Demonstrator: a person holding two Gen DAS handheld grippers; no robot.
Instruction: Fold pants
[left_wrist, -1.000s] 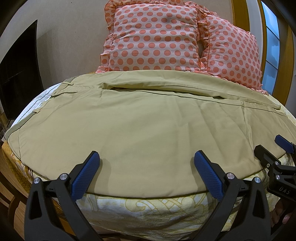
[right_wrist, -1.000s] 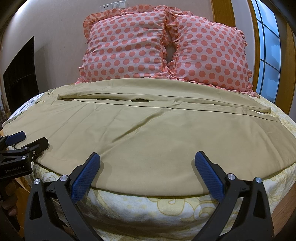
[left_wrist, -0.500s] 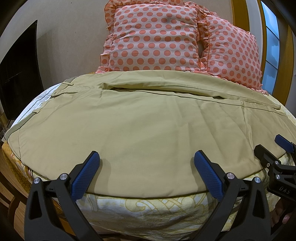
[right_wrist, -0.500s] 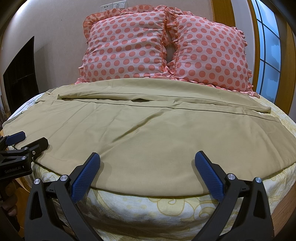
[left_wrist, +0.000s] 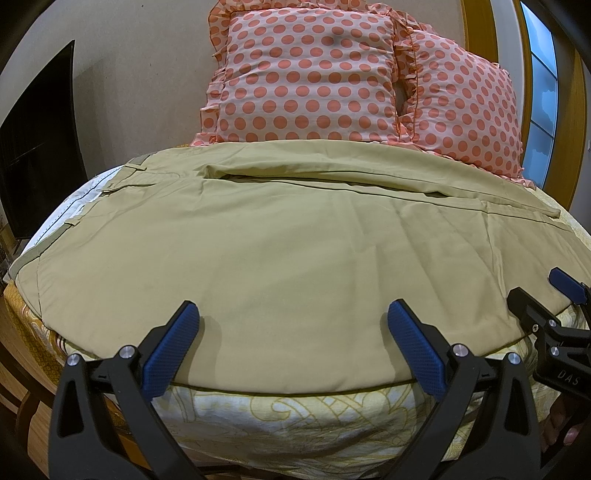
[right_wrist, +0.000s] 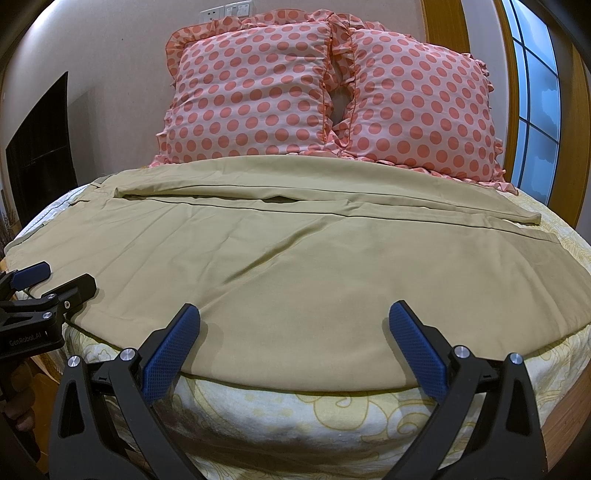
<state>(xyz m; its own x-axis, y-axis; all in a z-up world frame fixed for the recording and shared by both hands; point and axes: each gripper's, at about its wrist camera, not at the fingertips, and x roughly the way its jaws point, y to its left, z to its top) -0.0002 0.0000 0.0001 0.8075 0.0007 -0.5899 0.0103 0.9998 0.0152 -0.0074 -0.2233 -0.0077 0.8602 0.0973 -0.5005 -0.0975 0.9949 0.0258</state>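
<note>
We judge the khaki pants soft and limp, best pinched at the 6 o'clock hem; both hand-held grippers, left and right, gape empty.

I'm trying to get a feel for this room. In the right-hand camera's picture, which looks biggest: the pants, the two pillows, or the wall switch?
1. Pants, by far, though they lie nearest the camera.
2. Left pillow and right pillow: too alike to rank.
3. Switch, tiny and farthest away.
</note>
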